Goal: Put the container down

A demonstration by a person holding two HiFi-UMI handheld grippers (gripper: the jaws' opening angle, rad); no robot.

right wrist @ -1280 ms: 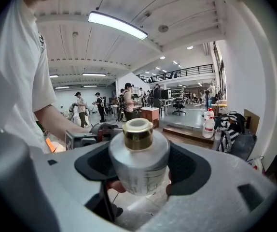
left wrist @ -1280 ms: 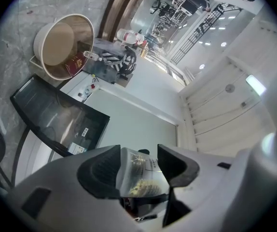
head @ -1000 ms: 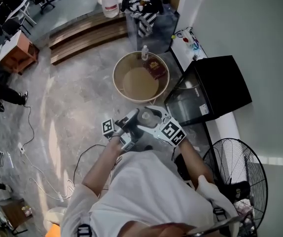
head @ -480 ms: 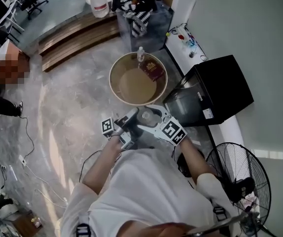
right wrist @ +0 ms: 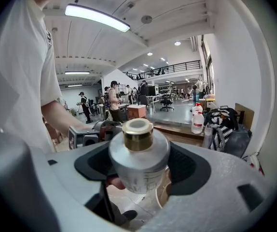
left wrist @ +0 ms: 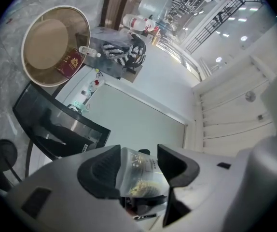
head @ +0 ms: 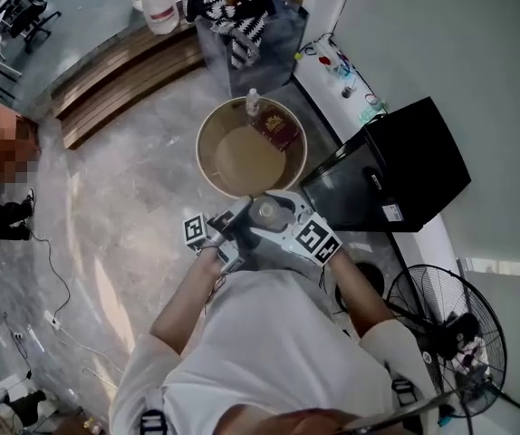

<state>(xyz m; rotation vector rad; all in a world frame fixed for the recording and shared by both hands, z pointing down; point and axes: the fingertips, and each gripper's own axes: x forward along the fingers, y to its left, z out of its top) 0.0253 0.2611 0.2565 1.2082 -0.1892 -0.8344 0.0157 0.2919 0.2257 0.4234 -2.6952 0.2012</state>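
Observation:
The container (right wrist: pixel 138 153) is a round silver bottle with a gold neck. It sits between the jaws of my right gripper (right wrist: pixel 139 166), which is shut on its body. In the head view the container (head: pixel 266 212) is held close to the person's chest, above the floor, with my right gripper (head: pixel 283 217) on its right. My left gripper (head: pixel 240 217) is beside it on the left. In the left gripper view my left gripper (left wrist: pixel 139 170) is shut on a clear plastic packet (left wrist: pixel 141 175) with yellowish contents.
A round beige tub (head: pixel 207 125) stands on the marble floor just ahead, holding a red book (head: pixel 278 130) and a small bottle (head: pixel 252 102). A black cabinet (head: pixel 405 166) is on the right and a floor fan (head: pixel 441 320) nearer. A clear bin with striped cloth (head: pixel 242 16) lies beyond.
Both grippers keep their holds and their place in front of the chest. The tub, cabinet and floor have slid slightly up and left in the head view.

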